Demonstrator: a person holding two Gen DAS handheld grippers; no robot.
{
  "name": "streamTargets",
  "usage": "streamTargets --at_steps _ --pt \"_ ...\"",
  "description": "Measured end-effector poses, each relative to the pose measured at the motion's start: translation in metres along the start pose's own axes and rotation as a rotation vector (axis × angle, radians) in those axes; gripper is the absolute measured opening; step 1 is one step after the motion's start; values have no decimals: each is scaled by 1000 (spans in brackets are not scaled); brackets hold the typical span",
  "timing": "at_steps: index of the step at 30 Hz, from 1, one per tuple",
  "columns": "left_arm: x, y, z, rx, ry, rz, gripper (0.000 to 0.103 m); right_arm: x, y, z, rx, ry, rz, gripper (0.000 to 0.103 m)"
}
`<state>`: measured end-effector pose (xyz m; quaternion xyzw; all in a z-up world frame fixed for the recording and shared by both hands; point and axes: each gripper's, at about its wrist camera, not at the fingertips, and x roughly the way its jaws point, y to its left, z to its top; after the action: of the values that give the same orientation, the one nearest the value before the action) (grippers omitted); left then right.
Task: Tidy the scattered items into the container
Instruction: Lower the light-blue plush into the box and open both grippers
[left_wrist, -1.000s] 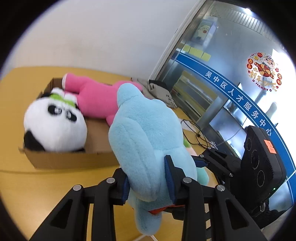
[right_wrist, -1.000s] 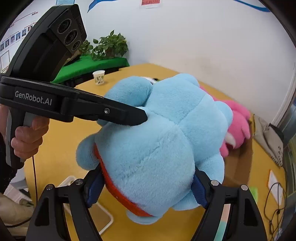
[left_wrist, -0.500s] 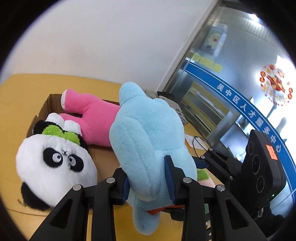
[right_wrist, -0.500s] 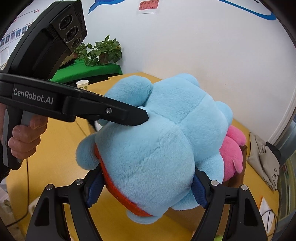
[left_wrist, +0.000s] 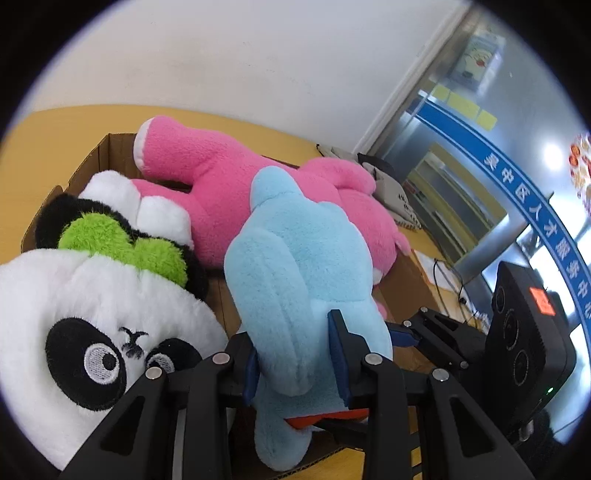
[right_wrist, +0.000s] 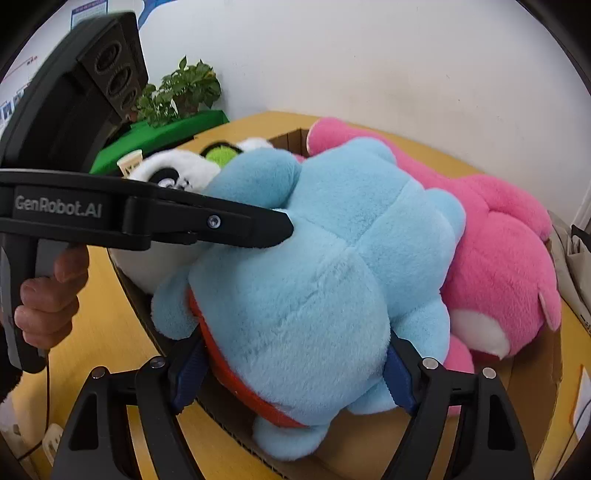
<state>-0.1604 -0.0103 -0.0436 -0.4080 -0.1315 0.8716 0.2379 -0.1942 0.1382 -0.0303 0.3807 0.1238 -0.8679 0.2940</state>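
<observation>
A light blue plush toy (left_wrist: 295, 258) with a red collar hangs over the open cardboard box (left_wrist: 107, 147), held from two sides. My left gripper (left_wrist: 295, 354) is shut on a fold of it. Seen from the right wrist, the blue plush (right_wrist: 314, 277) fills the wide jaws of my right gripper (right_wrist: 295, 373), whose blue pads press into both of its flanks. A panda plush (left_wrist: 92, 314) with a green tuft and a pink plush (left_wrist: 258, 192) lie inside the box. The blue plush touches the pink plush (right_wrist: 498, 258). The box floor beneath is mostly hidden.
The box stands on a yellow wooden table (right_wrist: 110, 332). A hand (right_wrist: 48, 295) holds the left gripper's handle. A potted plant (right_wrist: 177, 92) and paper cup (right_wrist: 131, 162) stand beyond the panda. A grey bag (left_wrist: 391, 195) and cables (left_wrist: 447, 273) lie past the box.
Both grippers have carried the blue plush forward and down, from beside the box to over it. The panda and pink plush now look much nearer. Both grips are unchanged.
</observation>
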Motion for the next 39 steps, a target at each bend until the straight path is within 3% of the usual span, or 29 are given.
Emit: streamTargets --at_steps 5,8,10,14,17,24,27,39 --pt "3 -6 -6 38 7 46 35 6 -5 -13 51 41 19 88" --pt "-7 -12 -7 27 -12 65 42 7 -10 -13 65 51 16 91" --pt "-22 -15 -9 14 -38 64 49 2 -11 -15 77 45 12 93" --pt "-54 -4 -15 -63 -86 -13 59 -23 -10 -27 138 4 8 98" --pt "-67 -3 -20 -60 -107 34 59 -43 -13 -33 203 -25 3 101" --pt "-61 -2 -42 -11 -47 114 59 -46 -24 -48 308 30 -90 101" --pt "-47 8 -54 -18 14 108 58 -48 -33 -59 388 48 -114 101" --pt "-56 5 -74 -48 -13 72 58 -50 -16 -75 230 68 -205 99"
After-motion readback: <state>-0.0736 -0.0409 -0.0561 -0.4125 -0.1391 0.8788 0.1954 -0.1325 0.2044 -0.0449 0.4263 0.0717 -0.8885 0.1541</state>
